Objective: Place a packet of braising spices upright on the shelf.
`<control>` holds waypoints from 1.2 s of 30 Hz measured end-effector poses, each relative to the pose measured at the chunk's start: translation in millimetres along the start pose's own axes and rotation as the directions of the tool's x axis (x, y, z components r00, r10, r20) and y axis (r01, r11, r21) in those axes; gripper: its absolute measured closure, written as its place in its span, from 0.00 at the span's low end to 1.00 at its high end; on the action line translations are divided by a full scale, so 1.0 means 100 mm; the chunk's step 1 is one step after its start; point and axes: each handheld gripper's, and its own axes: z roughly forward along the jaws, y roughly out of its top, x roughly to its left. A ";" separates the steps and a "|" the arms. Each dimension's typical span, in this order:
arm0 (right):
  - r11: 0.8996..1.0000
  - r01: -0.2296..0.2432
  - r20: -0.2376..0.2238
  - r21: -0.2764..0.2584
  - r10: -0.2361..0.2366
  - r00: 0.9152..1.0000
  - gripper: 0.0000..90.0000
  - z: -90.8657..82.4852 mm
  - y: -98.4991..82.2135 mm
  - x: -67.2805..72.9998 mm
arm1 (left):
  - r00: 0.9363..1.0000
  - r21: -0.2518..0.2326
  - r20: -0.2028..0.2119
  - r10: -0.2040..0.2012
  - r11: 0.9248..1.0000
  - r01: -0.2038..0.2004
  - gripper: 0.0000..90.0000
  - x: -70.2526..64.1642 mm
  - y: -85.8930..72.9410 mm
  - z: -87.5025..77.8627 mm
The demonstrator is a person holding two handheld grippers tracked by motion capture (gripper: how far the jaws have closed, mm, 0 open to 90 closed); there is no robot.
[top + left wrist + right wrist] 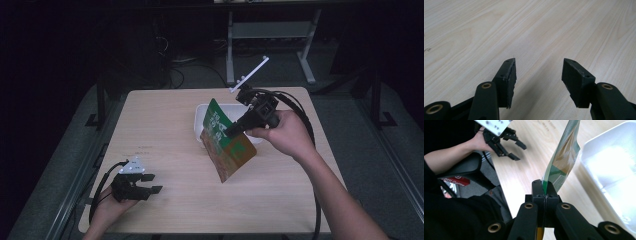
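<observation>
Dark room, pale wood bench [165,150]. High view: right tool [235,129] clamped on a green and brown snack bag [225,145], held tilted above the bench at about 3 o'clock from centre, in front of a white tray [200,117]; left tool [150,184] idles at 7 o'clock, jaws apart, empty. Step looks like carrying the bag; next move likely lowering it into the tray, then letting go. White characters on the bag, not readable. Left gripper view: pads [510,80] spread over bare wood, nothing between. Right gripper view: jaws pinched together on the bag's edge [560,162], tray wall [604,187] at 3 o'clock, left tool at 11 o'clock; a red label [455,180] reads partly "Coffee".
</observation>
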 end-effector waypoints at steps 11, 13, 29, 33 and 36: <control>1.000 -0.011 0.055 -0.019 0.012 0.998 1.00 -0.23 0.25 -0.15 | 1.000 -0.001 0.003 -0.002 1.000 0.002 0.49 0.01 0.00 0.00; 1.000 -0.008 0.069 -0.016 0.009 0.998 1.00 -0.25 0.30 -0.18 | 1.000 -0.003 0.004 -0.003 1.000 0.003 0.49 0.01 0.00 0.00; 0.999 -0.049 0.135 0.014 0.046 0.990 1.00 -0.18 0.61 -0.59 | 1.000 -0.020 0.010 -0.019 1.000 0.019 0.47 0.03 0.00 0.00; 0.998 -0.062 0.150 0.015 0.059 0.987 1.00 -0.14 0.66 -0.70 | 1.000 -0.013 0.013 -0.013 1.000 0.013 0.47 0.04 0.00 0.00; 0.997 -0.073 0.154 0.016 0.070 0.986 1.00 -0.10 0.70 -0.79 | 1.000 -0.016 0.015 -0.021 1.000 0.021 0.46 0.03 0.00 0.00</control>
